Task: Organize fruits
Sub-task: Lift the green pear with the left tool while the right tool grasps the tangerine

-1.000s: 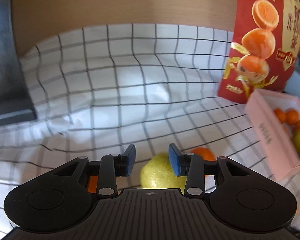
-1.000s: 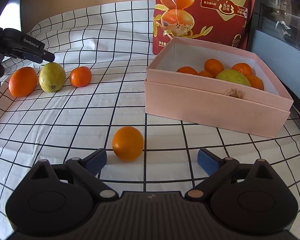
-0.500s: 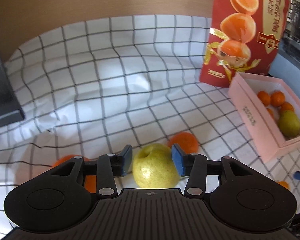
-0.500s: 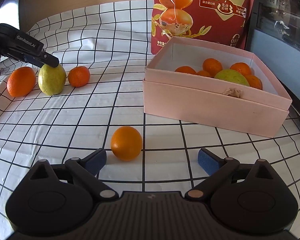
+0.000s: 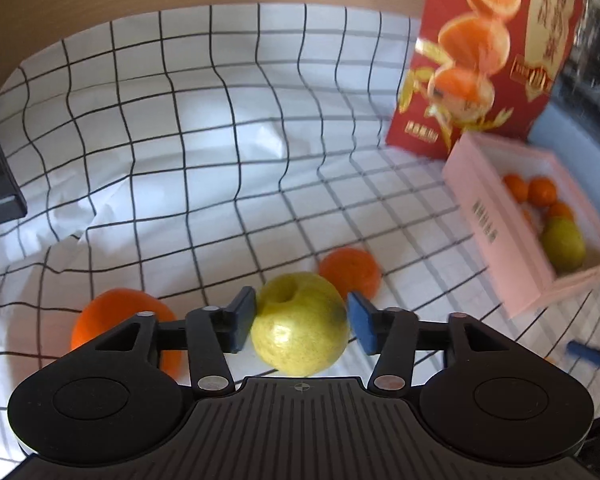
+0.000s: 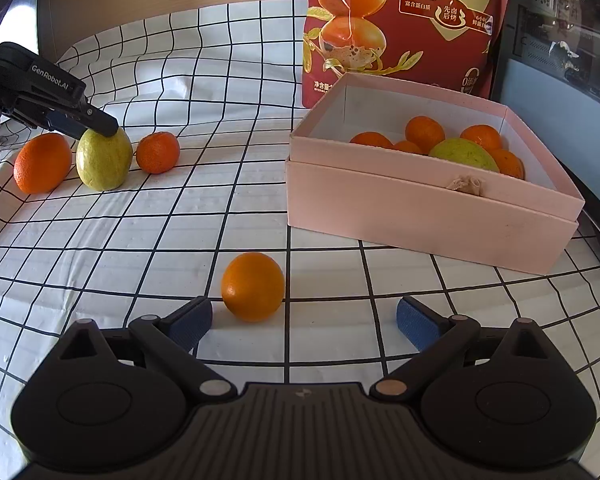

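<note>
Right wrist: box (image 6: 420,216) part-filled; four fruits left. Left tool (image 5: 300,322) straddles pear (image 5: 300,326), grip unclear; right tool (image 6: 304,322) open.

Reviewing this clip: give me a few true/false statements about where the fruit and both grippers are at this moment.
1. The left gripper has its fingers on either side of the yellow-green pear. True.
2. The right gripper is shut on the lone orange. False: it is open, the orange lying ahead on the cloth.
3. The pink box holds no fruit. False: several oranges and a green fruit lie inside.
4. A red bag stands behind the box. True.
</note>
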Motion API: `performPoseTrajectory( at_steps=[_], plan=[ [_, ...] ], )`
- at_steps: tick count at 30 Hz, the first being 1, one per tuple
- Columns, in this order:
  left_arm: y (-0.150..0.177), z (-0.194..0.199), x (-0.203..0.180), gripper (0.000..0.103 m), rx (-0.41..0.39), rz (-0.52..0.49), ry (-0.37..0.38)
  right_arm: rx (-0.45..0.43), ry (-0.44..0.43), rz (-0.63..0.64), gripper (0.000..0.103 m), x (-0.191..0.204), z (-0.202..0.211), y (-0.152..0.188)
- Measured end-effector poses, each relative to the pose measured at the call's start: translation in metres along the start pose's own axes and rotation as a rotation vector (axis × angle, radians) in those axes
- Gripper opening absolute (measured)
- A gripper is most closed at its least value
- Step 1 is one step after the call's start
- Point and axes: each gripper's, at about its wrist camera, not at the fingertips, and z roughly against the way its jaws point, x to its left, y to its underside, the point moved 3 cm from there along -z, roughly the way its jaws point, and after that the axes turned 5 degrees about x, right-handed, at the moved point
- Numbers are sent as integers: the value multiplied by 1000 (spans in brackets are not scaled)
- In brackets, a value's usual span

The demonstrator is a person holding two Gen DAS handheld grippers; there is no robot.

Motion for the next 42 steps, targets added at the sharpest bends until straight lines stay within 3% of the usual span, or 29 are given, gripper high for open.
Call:
performPoseTrajectory(
  at_steps=[2, 7, 13, 21, 28, 34, 42],
  plan=[
    [5, -4, 0, 64, 7, -40, -45, 6, -4, 11, 98, 1, 0, -1],
    [9, -7, 15, 65, -28, 77, -1, -16, 16, 82, 97, 4, 6, -12],
    [6, -15, 19, 67, -26, 89, 2, -18, -40, 85, 97, 4, 14, -32],
    [3, -21, 12, 67, -23, 23, -36, 80, -61, 59, 97, 1, -5, -30],
    [9, -26, 1, 66, 11, -37, -70, 100, -48, 52, 97, -4, -14, -29],
    [10, -26, 1, 66, -1, -3, -88, 107, -49, 29, 97, -7, -15, -26],
    [26, -15, -1, 66, 7, 64, -4, 97, -33, -8, 97, -15, -5, -20]
  ],
)
